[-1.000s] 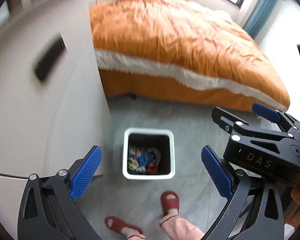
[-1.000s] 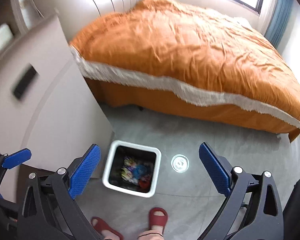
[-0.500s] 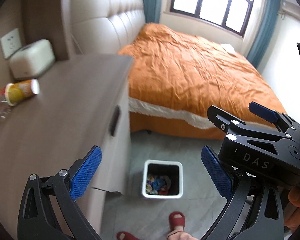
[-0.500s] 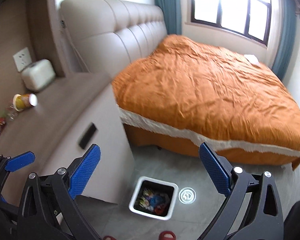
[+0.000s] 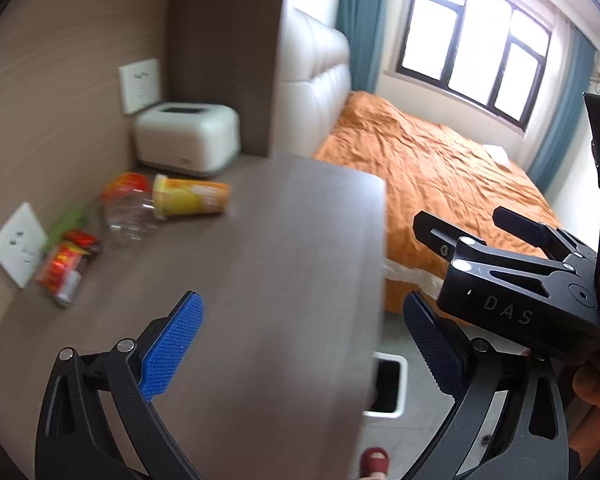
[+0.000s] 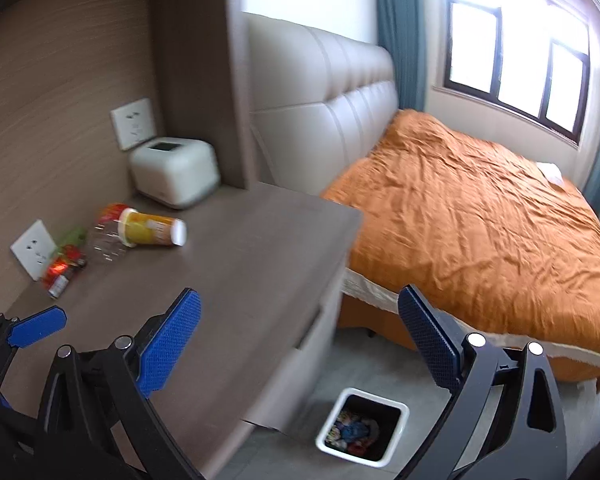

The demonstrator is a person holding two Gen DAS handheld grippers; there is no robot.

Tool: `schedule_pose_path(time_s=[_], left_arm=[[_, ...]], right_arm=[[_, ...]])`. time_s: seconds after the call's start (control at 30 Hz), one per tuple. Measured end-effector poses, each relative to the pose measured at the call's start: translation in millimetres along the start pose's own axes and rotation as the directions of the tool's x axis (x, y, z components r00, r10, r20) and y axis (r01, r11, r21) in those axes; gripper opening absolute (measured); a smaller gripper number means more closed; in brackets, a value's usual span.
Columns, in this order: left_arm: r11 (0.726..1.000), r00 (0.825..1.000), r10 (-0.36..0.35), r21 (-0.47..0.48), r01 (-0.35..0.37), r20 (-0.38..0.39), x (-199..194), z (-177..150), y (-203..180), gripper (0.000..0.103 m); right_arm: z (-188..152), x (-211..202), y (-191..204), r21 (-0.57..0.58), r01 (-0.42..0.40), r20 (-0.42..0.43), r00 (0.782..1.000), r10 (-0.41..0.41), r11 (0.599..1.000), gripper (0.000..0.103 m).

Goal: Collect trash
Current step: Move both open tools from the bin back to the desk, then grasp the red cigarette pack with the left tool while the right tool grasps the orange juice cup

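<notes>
Trash lies at the back left of a brown nightstand top: a yellow tube can on its side, a clear plastic jar with a red lid, and red wrappers. A white bin with colourful trash stands on the floor beside the nightstand. My left gripper is open and empty over the nightstand's near part. My right gripper is open and empty, above the nightstand's edge and the floor.
A white box appliance stands at the back of the nightstand by wall sockets. A bed with an orange cover and padded headboard fills the right. A red slipper shows on the floor.
Both grippers have tilted up from looking down at the bin to facing the nightstand top and its trash. Both stay open and empty.
</notes>
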State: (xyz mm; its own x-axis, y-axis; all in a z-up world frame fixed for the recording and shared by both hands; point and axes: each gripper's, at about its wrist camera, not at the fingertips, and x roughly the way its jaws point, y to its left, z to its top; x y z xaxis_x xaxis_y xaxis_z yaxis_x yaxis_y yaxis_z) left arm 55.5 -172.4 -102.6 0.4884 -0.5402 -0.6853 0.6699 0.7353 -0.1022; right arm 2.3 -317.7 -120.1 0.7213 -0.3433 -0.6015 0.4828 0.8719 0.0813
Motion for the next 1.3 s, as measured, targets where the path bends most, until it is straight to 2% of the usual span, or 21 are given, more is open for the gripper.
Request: schedule_pose_path(time_s=[0.27, 0.4, 0.5, 0.53, 0.73, 0.8, 0.97, 1.03, 1.1, 1.17, 1.23, 1.27, 1.3], left_arm=[[0.994, 0.994, 0.102, -0.038, -0.101, 0.024, -12, 6, 60, 0.098], [0.980, 0.983, 0.182, -0.083, -0.179, 0.023, -3, 14, 81, 0.098], [0.963, 0.966, 0.257, -0.093, -0.255, 0.010, 10, 18, 94, 0.098], [0.952, 0.956, 0.292, -0.095, -0.291, -0.005, 14, 19, 100, 0.098], [0.909, 0.913, 0.401, -0.090, -0.406, -0.072, 40, 24, 141, 0.098], [0.902, 0.906, 0.412, -0.098, -0.421, -0.099, 50, 24, 158, 0.098], [0.886, 0.882, 0.433, -0.093, -0.455, -0.184, 79, 20, 194, 0.098], [0.891, 0.880, 0.426, -0.072, -0.449, -0.210, 91, 20, 204, 0.098], [0.896, 0.875, 0.419, -0.045, -0.441, -0.242, 103, 20, 213, 0.098], [0.903, 0.880, 0.407, -0.041, -0.429, -0.246, 109, 21, 218, 0.097], [0.915, 0.893, 0.374, -0.059, -0.400, -0.251, 114, 22, 224, 0.097], [0.918, 0.896, 0.364, -0.062, -0.391, -0.253, 116, 22, 226, 0.092], [0.924, 0.901, 0.351, -0.064, -0.378, -0.256, 118, 22, 227, 0.089]], right_arm=[[22, 24, 56, -0.087, -0.127, -0.021, 0.992, 0.125, 0.988, 0.098], [31, 45, 76, -0.131, -0.202, -0.046, 0.979, 0.198, 0.970, 0.098], [40, 70, 93, -0.189, -0.284, -0.074, 0.959, 0.274, 0.940, 0.098], [44, 81, 101, -0.221, -0.316, -0.094, 0.949, 0.302, 0.923, 0.098], [58, 132, 132, -0.381, -0.438, -0.166, 0.899, 0.405, 0.815, 0.098], [60, 149, 140, -0.428, -0.451, -0.191, 0.892, 0.409, 0.783, 0.098], [58, 190, 164, -0.576, -0.476, -0.264, 0.878, 0.400, 0.665, 0.098], [58, 203, 170, -0.599, -0.495, -0.293, 0.867, 0.402, 0.630, 0.098], [58, 212, 173, -0.610, -0.502, -0.302, 0.863, 0.406, 0.613, 0.097], [58, 220, 178, -0.605, -0.526, -0.326, 0.849, 0.417, 0.597, 0.089], [58, 225, 180, -0.598, -0.538, -0.340, 0.841, 0.420, 0.594, 0.081], [58, 227, 181, -0.595, -0.542, -0.347, 0.839, 0.419, 0.593, 0.078], [58, 228, 181, -0.592, -0.545, -0.353, 0.837, 0.418, 0.593, 0.069]])
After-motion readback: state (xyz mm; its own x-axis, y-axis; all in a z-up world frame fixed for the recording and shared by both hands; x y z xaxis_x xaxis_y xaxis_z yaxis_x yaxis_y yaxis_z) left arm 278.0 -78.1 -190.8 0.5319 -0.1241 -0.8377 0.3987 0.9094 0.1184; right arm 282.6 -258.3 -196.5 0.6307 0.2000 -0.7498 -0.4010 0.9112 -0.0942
